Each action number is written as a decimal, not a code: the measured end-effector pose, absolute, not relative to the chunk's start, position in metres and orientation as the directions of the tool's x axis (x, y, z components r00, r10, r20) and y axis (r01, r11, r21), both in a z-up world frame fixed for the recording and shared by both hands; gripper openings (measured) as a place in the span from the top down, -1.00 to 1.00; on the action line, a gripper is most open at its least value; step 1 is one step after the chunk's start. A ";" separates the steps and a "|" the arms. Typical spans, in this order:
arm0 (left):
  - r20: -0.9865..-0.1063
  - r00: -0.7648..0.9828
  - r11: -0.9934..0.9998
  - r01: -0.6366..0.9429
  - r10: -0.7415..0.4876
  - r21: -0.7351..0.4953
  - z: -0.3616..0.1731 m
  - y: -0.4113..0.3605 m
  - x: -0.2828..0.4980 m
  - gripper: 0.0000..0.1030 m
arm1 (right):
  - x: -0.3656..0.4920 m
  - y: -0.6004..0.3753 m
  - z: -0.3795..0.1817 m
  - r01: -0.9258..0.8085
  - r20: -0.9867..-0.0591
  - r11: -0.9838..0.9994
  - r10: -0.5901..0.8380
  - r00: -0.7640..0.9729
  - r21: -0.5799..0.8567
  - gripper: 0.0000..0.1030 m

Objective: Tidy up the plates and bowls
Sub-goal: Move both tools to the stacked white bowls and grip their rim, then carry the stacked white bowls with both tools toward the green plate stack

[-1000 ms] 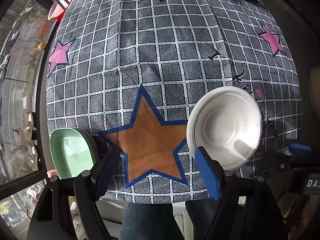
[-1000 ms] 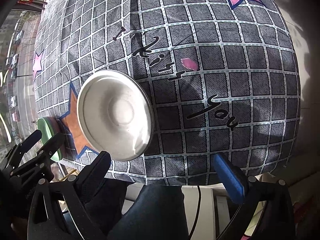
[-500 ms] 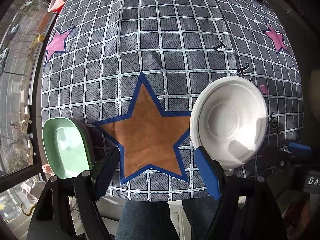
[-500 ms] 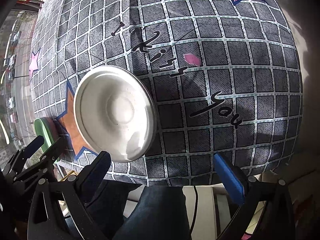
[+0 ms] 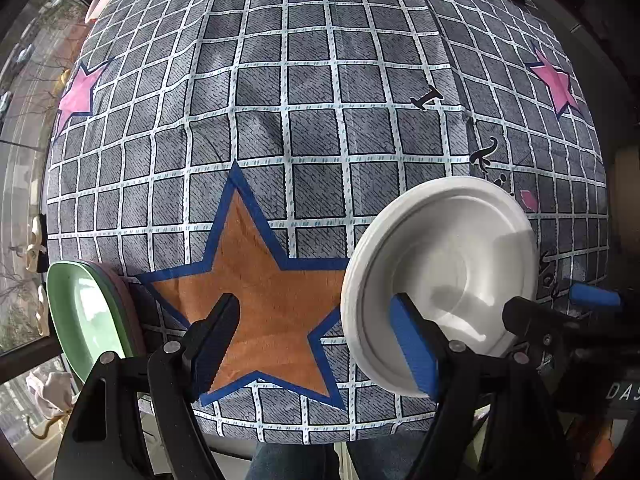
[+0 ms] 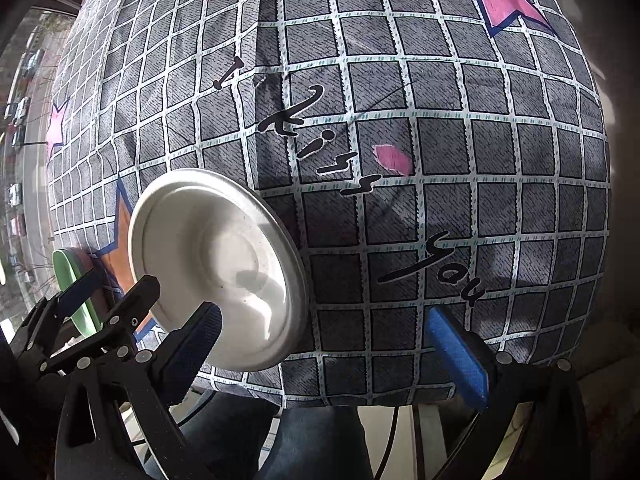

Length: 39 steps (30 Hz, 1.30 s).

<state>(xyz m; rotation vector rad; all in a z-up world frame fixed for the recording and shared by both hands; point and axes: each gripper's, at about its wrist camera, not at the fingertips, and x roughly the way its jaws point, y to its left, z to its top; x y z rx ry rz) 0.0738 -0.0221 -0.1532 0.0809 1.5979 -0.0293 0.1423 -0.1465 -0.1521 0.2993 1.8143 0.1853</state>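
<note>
A white plate [image 5: 440, 280] lies at the near edge of the surface [image 5: 320, 120], between two spread, empty grippers: the left gripper [image 5: 316, 344] over an orange star [image 5: 260, 300], the right gripper [image 6: 332, 344] beside the plate. At the left edge sits a green plate [image 5: 84, 316]; a checked cloth [image 6: 440, 160] stretches beyond.

My left hand-held gripper [image 5: 314, 346] covers the white plate's [image 5: 452, 264] lower left rim. At lower left, the green plate [image 5: 86, 312] runs behind its finger; what lies beneath that plate stays unclear.
</note>
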 end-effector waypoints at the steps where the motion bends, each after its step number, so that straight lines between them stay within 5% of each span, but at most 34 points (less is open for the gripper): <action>1: -0.999 -0.031 0.997 0.066 0.036 0.034 -0.157 -0.024 0.076 -0.56 | 0.144 -0.145 -0.155 0.100 -0.925 0.956 0.294 -0.241 0.278 -1.00; 7: -0.998 -0.046 0.997 0.067 0.047 0.044 -0.181 -0.037 0.075 -0.56 | 0.150 -0.140 -0.177 0.076 -0.938 0.972 0.234 -0.255 0.222 -0.97; 11: -0.997 -0.054 0.995 0.085 0.061 0.056 -0.194 -0.049 0.072 -0.55 | 0.143 -0.135 -0.189 0.097 -0.933 0.968 0.247 -0.262 0.230 -0.54; 16: -0.997 -0.071 0.997 0.078 -0.010 -0.015 -0.206 -0.063 0.059 -0.02 | 0.132 -0.124 -0.204 0.099 -0.914 0.957 0.290 -0.284 0.273 0.11; 19: -0.996 -0.077 0.994 0.101 -0.038 -0.046 -0.208 -0.083 0.056 0.36 | 0.130 -0.120 -0.210 0.128 -0.897 0.943 0.332 -0.291 0.307 0.28; 21: -0.997 -0.078 0.992 0.119 -0.028 -0.038 -0.209 -0.097 0.057 0.36 | 0.128 -0.116 -0.213 0.132 -0.893 0.940 0.340 -0.294 0.314 0.37; 39: -0.996 -0.080 0.992 0.114 -0.037 -0.046 -0.209 -0.106 0.039 0.42 | 0.091 -0.077 -0.209 0.074 -0.891 0.942 0.334 -0.308 0.328 0.38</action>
